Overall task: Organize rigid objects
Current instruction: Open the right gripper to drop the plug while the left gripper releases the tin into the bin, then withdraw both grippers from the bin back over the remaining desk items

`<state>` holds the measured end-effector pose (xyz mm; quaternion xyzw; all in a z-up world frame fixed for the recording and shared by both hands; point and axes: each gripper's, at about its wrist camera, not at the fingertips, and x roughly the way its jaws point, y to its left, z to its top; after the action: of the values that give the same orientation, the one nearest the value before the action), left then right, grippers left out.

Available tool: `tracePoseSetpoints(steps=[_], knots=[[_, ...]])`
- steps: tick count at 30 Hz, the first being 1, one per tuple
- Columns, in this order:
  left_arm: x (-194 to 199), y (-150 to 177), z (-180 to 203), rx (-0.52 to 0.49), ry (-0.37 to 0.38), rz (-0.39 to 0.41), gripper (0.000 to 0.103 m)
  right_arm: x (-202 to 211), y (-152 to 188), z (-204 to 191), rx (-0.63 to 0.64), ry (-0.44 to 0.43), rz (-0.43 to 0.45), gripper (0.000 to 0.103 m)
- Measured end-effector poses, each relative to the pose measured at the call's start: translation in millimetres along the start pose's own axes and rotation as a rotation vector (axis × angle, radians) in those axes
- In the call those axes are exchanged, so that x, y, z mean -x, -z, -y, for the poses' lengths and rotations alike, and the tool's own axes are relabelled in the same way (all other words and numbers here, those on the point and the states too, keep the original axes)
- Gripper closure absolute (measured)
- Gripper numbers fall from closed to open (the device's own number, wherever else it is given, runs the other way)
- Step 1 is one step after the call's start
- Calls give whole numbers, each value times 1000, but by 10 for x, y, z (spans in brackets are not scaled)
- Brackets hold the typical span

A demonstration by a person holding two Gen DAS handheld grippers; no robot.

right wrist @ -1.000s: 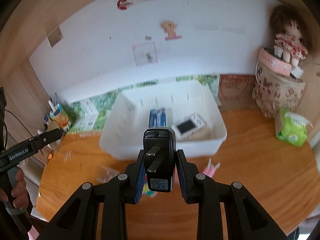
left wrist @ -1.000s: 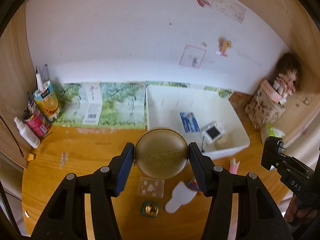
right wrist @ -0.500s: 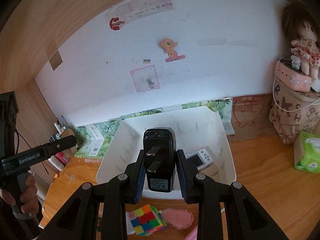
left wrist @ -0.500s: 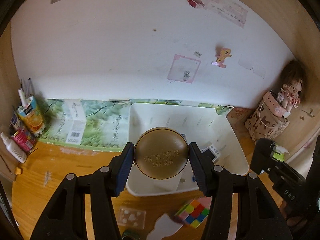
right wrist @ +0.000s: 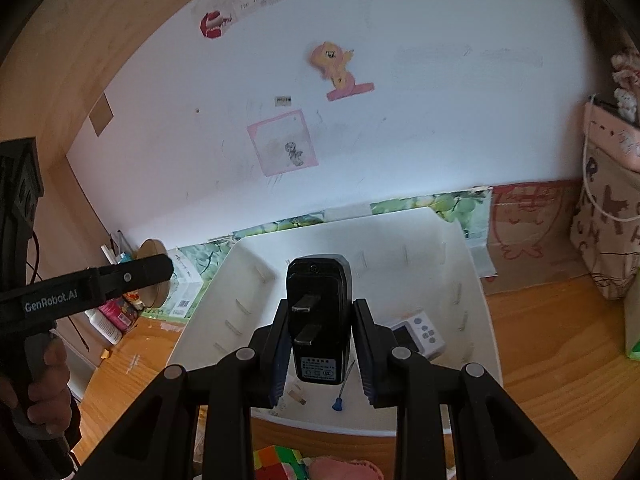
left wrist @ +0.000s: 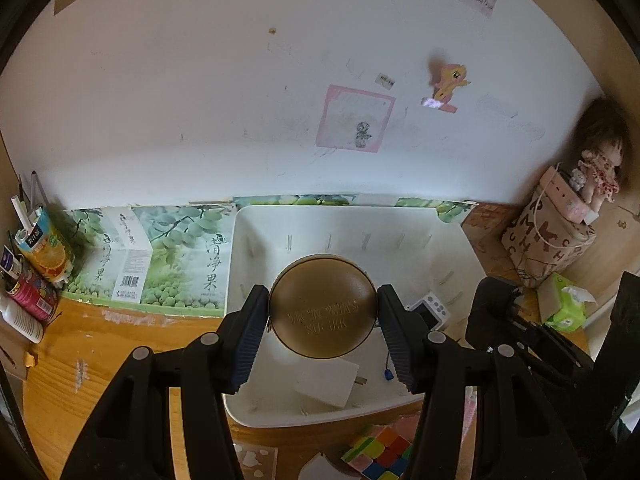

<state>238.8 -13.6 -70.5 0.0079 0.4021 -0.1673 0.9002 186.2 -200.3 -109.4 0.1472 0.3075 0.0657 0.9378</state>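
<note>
Grippers held one in each hand, both above a white bin (left wrist: 452,264) on a wooden desk (left wrist: 120,356). The left gripper (left wrist: 323,332) is clamped on a round gold tin (left wrist: 323,307), a blue-padded finger pressing each side; raised letters on the lid are hard to read. Below the tin, inside the bin, lie a white block-shaped object (left wrist: 326,384) and a small white digital timer (left wrist: 426,314) to the right. Nearer than the bin, under the gripper, sit a colourful puzzle cube (left wrist: 378,454) and a clear plastic piece (left wrist: 254,460). Left of the gripper, a green carton (left wrist: 132,264) printed with Chinese characters and a barcode leans against the wall.

The right gripper (right wrist: 320,340) is clamped on a black plug adapter (right wrist: 319,316), its two metal prongs facing the camera, a small unreadable label at its lower end. It hangs over the bin's near half. To its left the other gripper's side reads "GenRobot.AI" (right wrist: 52,302).
</note>
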Motion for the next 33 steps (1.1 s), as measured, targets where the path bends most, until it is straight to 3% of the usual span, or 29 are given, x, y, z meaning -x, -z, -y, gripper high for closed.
tracePoseSetpoints(steps=[6,7,8,9,13,16,23,33], knots=[[5,-27,0,3,-29,-2,42,-89,19,2,-15,-31,-13,71],[13,-29,-3,7,-32,-4,38,-92,23,4,-16,-36,-12,71],[27,-29,-2,9,-34,-2,28,-97,23,2,-14,-40,-13,71],[52,-31,-4,13,-36,6,21,-94,22,-4,-11,-42,-14,68],[143,-45,-22,22,-64,30,20,-51,19,-31,-4,-72,-2,40],[214,-41,-51,33,-82,36,20,-10,13,-69,1,-89,3,32],[504,8,-116,53,-115,93,20,144,-8,-166,14,-116,29,23],[984,106,-276,66,-140,191,20,476,-17,-313,23,-118,86,22]])
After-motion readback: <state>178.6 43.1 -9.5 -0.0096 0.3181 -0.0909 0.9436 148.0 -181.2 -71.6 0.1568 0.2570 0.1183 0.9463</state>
